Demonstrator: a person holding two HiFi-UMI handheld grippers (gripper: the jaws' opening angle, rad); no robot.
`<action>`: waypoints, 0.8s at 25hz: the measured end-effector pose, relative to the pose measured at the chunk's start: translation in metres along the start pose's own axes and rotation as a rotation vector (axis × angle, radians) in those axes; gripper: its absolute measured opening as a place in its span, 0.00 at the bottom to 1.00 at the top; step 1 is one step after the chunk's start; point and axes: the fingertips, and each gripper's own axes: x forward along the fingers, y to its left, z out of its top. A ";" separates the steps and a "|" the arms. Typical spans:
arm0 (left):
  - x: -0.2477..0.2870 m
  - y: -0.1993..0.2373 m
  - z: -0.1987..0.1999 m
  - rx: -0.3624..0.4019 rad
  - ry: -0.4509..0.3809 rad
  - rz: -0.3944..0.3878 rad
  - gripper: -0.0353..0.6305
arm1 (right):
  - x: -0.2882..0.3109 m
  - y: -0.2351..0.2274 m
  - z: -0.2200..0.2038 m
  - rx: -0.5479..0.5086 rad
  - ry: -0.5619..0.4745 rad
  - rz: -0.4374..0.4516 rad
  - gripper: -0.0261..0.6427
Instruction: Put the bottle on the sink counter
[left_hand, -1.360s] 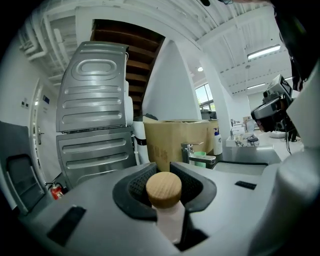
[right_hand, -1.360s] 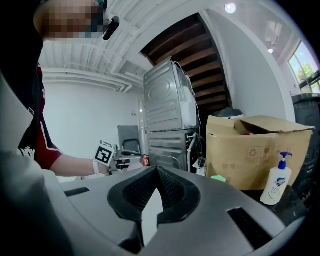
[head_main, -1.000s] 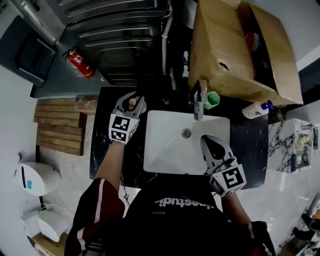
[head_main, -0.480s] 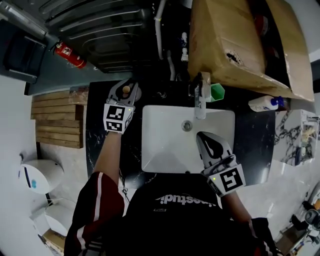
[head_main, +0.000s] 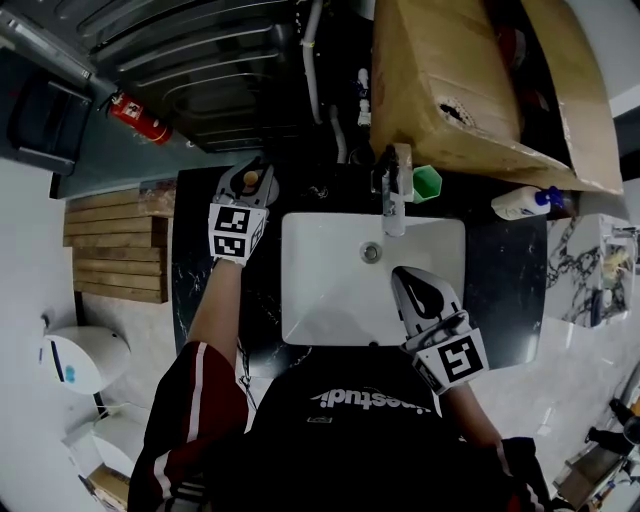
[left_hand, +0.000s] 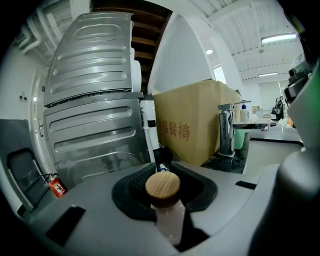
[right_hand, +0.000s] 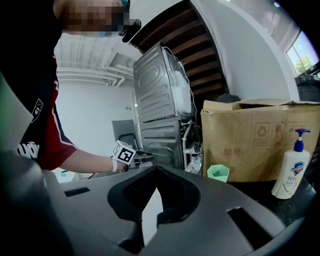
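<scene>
Since the earlier frames the bottle (left_hand: 162, 186) has edged a little farther back, carried by the left tool (head_main: 251, 175), whose jaws are clamped on it just under the wooden cap; it stands upright, cap skyward, over the dark tabletop (head_main: 195, 270) by the back-left corner of the sink basin (head_main: 330, 300). Set-down, by my reading, lies straight down along its long axis; whether the base touches yet, cannot tell; right tool (head_main: 405, 278), jaws together and empty, hangs over the basin's right side, well apart.
</scene>
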 end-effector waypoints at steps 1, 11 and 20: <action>0.000 0.000 0.000 0.004 0.003 0.003 0.20 | -0.002 0.000 -0.001 0.002 0.001 -0.003 0.10; -0.017 0.003 0.022 0.069 -0.013 0.044 0.28 | -0.021 -0.001 0.009 0.000 -0.036 -0.017 0.10; -0.094 0.004 0.084 0.064 -0.134 0.100 0.28 | -0.050 0.017 0.036 -0.028 -0.107 -0.011 0.10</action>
